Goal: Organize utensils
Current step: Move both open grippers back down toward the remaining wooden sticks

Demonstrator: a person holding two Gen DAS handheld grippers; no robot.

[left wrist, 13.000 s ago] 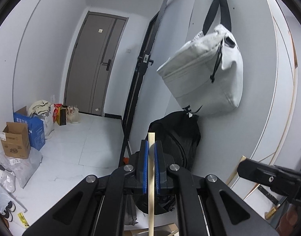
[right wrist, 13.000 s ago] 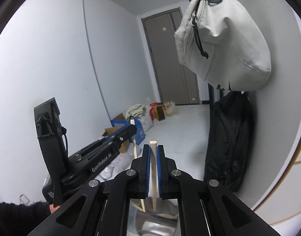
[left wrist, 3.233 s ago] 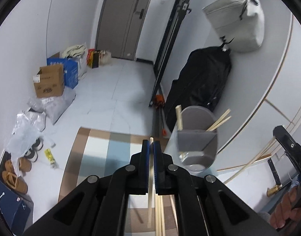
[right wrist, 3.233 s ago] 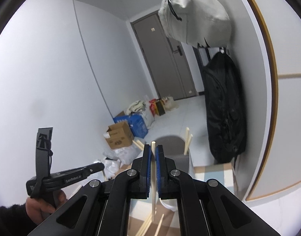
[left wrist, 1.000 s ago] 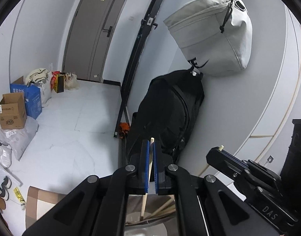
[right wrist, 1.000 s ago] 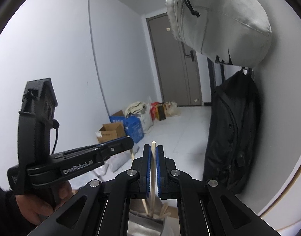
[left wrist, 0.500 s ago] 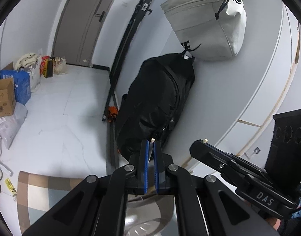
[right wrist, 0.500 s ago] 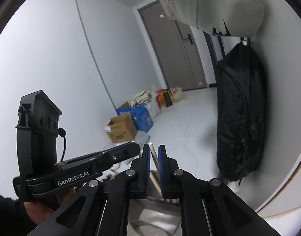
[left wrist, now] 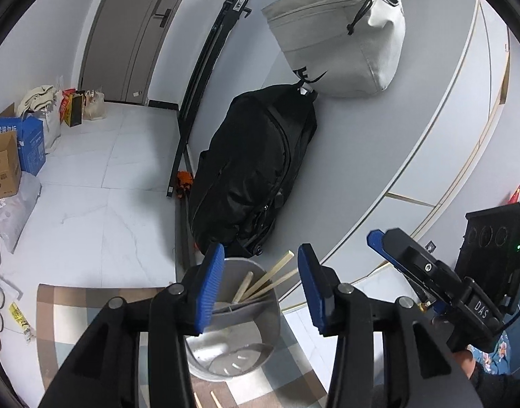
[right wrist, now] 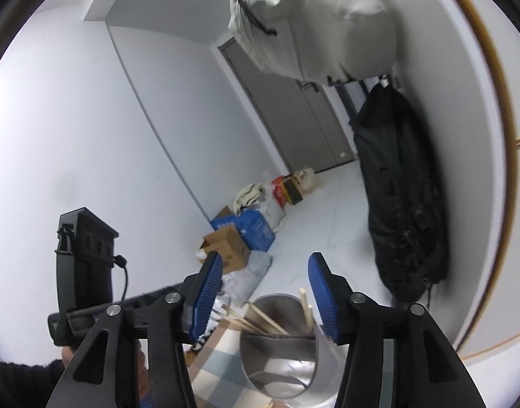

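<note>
Left gripper (left wrist: 258,284) and right gripper (right wrist: 265,292): just been opening, now standing wide, gripping nothing. Just beyond the blue fingertips (left wrist: 212,268), below: grey utensil holder (left wrist: 272,323), with wooden chopsticks (left wrist: 277,272) leaning inside. Farther off: black backpack (left wrist: 253,170) hanging against wall.

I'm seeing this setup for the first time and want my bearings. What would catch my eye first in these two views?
Nearest the camera, the left claw stands open with nothing between its blue pads, right above a grey divided utensil holder on the checked mat. Wooden chopsticks lean in the holder's rear compartment. On the wall behind, a pale canvas bag hangs above a black backpack.
</note>
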